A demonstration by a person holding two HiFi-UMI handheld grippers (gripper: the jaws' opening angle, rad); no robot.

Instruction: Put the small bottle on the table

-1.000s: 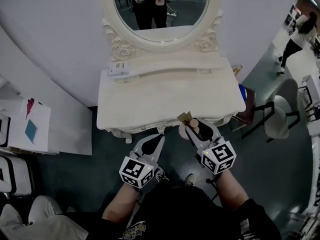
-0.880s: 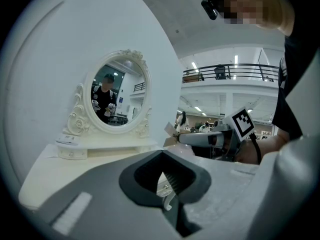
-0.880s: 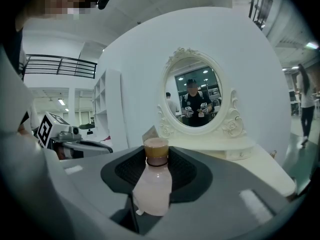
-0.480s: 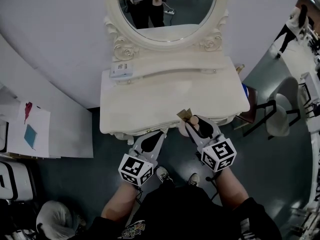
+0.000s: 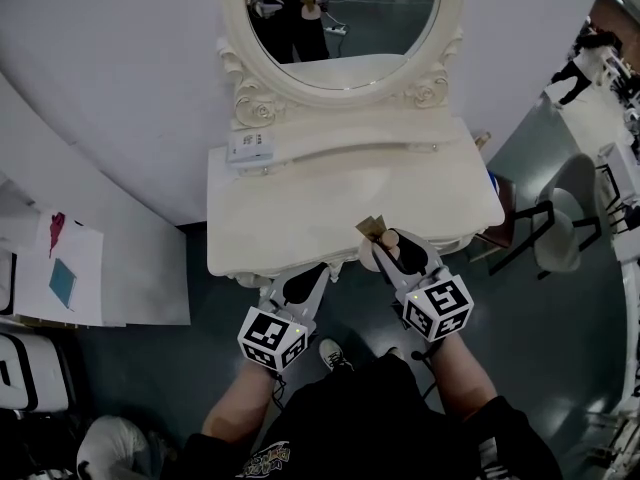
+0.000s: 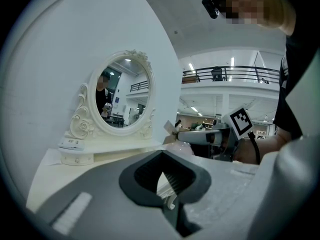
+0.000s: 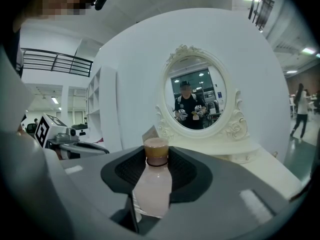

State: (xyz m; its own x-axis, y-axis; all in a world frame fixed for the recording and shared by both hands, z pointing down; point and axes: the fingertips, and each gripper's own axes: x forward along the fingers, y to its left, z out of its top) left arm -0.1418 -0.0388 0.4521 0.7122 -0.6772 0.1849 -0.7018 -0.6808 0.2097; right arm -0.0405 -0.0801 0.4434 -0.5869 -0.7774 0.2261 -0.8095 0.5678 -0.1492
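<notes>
In the head view my right gripper (image 5: 384,245) is shut on the small bottle (image 5: 391,255), a pale pink bottle with a brown cap and a paper tag. It hangs at the front edge of the cream dressing table (image 5: 300,203), right of centre. The right gripper view shows the bottle (image 7: 153,186) upright between the jaws, cap toward the oval mirror (image 7: 196,94). My left gripper (image 5: 314,272) is shut and holds nothing; it sits just below the table's front edge, left of the bottle. The left gripper view shows the left gripper (image 6: 162,156) pointing at the table.
A small white box (image 5: 250,146) lies on the raised shelf below the mirror (image 5: 340,18), at the left. A chair (image 5: 560,230) stands right of the table. White panels with papers (image 5: 62,280) lie at the left. A person (image 5: 590,53) walks at the far right.
The table has come a little nearer and lower in the head view. Both grippers keep their pose, and the bottle stays gripped by the table's front edge.
</notes>
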